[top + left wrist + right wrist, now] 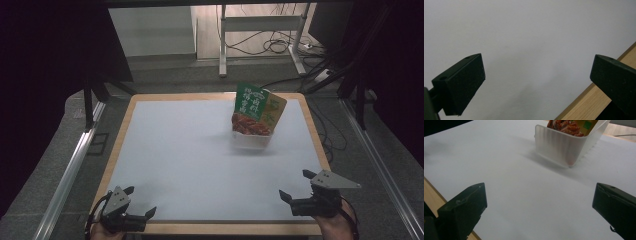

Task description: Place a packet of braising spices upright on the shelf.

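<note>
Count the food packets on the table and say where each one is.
1. The green food packet stands in the translucent bin on the table's far right part. More could be hidden behind it.

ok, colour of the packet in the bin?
The packet is green and yellow-tan, with white lettering and reddish food pictured low; the high view shows it best.

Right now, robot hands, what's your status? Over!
Left gripper open, near table edge. Right gripper open, empty. Food packet standing in clear bin, far side. Nothing between. Over.
</note>
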### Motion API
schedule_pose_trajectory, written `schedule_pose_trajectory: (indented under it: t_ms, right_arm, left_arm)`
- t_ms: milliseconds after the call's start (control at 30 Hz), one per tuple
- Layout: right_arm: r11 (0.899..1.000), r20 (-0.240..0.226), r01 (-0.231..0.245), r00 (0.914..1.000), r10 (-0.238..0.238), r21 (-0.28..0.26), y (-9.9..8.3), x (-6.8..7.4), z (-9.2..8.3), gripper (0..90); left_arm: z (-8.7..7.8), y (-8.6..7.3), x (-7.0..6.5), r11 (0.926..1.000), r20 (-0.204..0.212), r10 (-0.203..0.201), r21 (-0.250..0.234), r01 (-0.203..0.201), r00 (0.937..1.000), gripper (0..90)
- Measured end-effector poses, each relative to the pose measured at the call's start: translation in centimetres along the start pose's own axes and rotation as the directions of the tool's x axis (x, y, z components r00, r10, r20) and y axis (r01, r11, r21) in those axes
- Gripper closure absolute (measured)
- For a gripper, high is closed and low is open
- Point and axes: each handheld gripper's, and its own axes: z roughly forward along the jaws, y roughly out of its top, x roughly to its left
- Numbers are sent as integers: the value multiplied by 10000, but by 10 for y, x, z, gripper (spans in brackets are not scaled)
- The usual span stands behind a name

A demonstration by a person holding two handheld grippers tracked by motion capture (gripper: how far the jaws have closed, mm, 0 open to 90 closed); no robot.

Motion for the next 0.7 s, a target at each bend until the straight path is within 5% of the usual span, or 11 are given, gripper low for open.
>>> schedule_pose_trajectory:
  t_ms: [700]
  right_arm:
    - [9999,199,43,9998,-45,127,-28,-1,10,0]
  left_arm:
    - [1,0,-1,10000,-19,83,37,-83,10000,0]
